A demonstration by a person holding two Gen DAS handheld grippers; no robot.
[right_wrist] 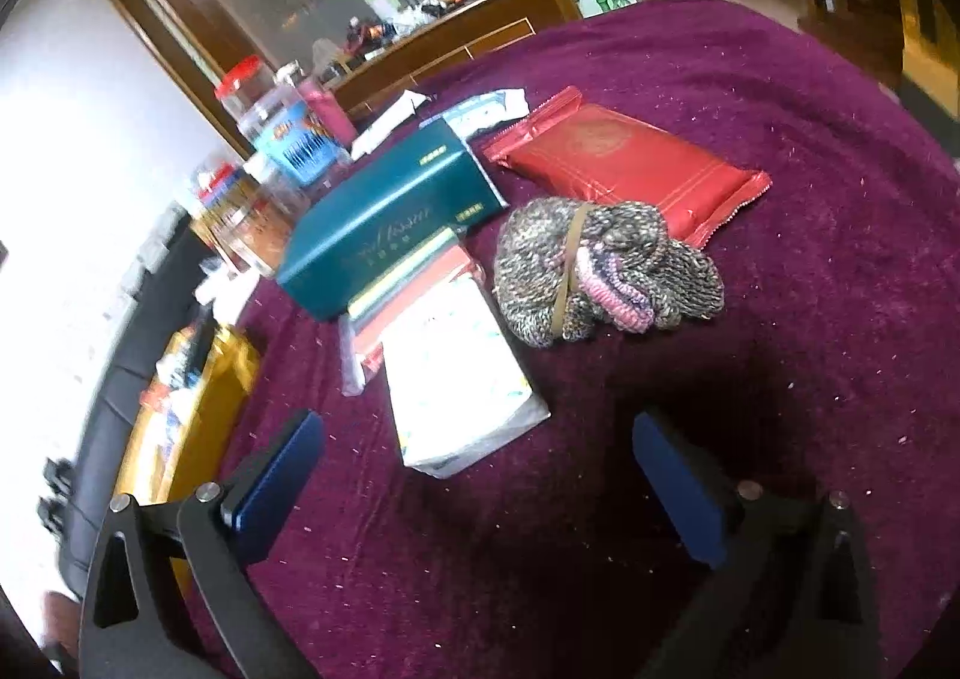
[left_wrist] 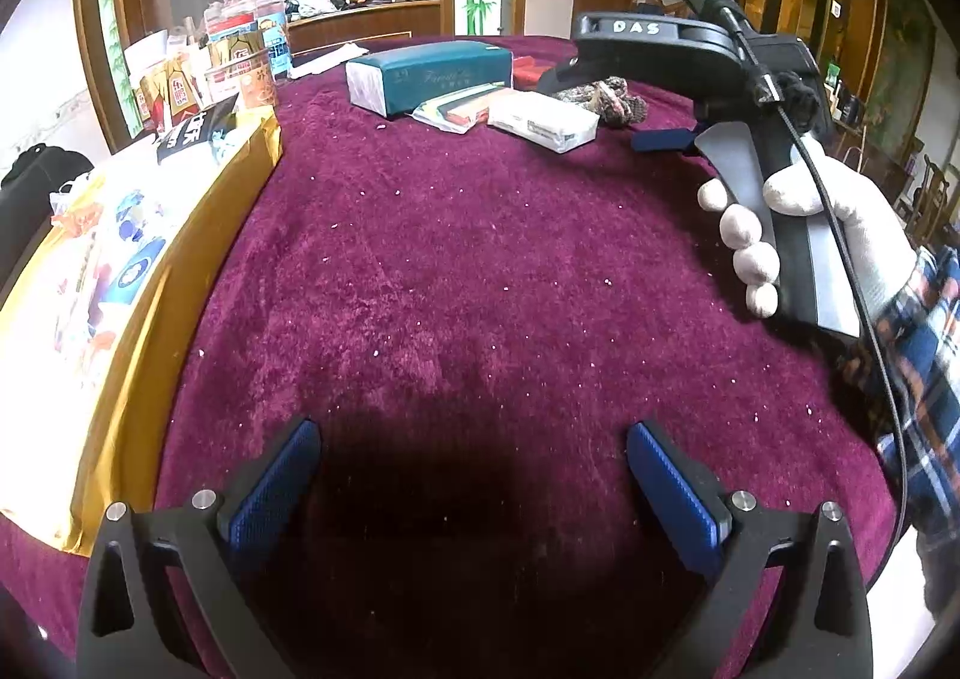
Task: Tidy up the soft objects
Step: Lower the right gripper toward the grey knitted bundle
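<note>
On the purple plush tablecloth (left_wrist: 456, 271), seen from the left wrist camera, the left gripper (left_wrist: 474, 475) hovers with its blue pads (left_wrist: 276, 481) spread wide and only bare cloth between them. At the far side lie a teal tissue box (left_wrist: 432, 75), a flat striped packet (left_wrist: 459, 108) and a white tissue pack (left_wrist: 543, 120), close together. Just right of them a knitted bundle (left_wrist: 609, 99) peeks out behind the other tool. A white-gloved hand (left_wrist: 798, 223) with a plaid sleeve (left_wrist: 924, 355) holds that black tool at the right edge. Along the left edge sits a yellow box (left_wrist: 144, 319) with jars (left_wrist: 240, 60) beyond it.

From the right wrist camera, the right gripper (right_wrist: 477, 475) has its jaws fully apart with nothing clamped; the near end of the white tissue pack (right_wrist: 456, 379) lies between and just beyond the fingertips, untouched. The knitted bundle (right_wrist: 606, 271), bound by a band, rests on the cloth just right of the pack, its far edge against a red packet (right_wrist: 624, 162). The teal tissue box (right_wrist: 390, 223) lies to the left, the striped packet (right_wrist: 402, 289) against it, jars (right_wrist: 264, 138) farther left.
</note>
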